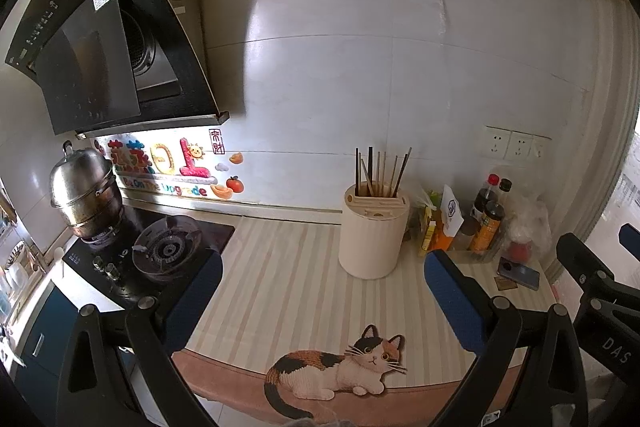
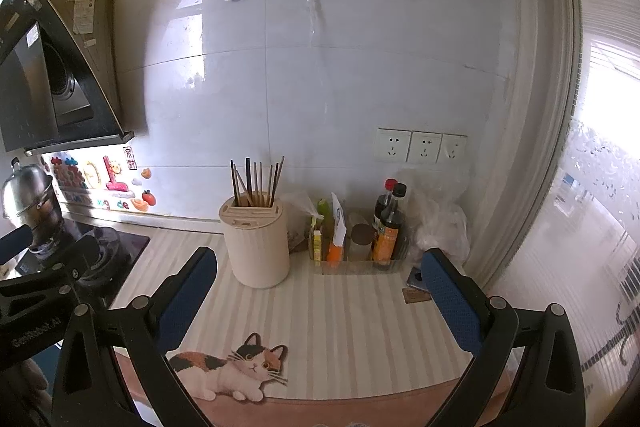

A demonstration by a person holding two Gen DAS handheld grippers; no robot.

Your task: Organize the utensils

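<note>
Left gripper (image 1: 324, 291) wide apart, nothing between the blue pads (image 1: 456, 303), hovering above the striped mat (image 1: 280, 267). Right gripper (image 2: 320, 291) also wide apart and holding nothing, over the same mat near the cat picture (image 2: 236, 367). Chopsticks (image 1: 380, 171) standing upright and a little fanned in the cream round holder (image 1: 372, 239), at the back of the counter near the wall. Just right of the holder, a group of bottles (image 2: 388, 223) and packets. Phone (image 1: 518, 277) lying flat at the far right. Steel pot (image 1: 86, 187) on the stove (image 1: 160, 247), left side.
</note>
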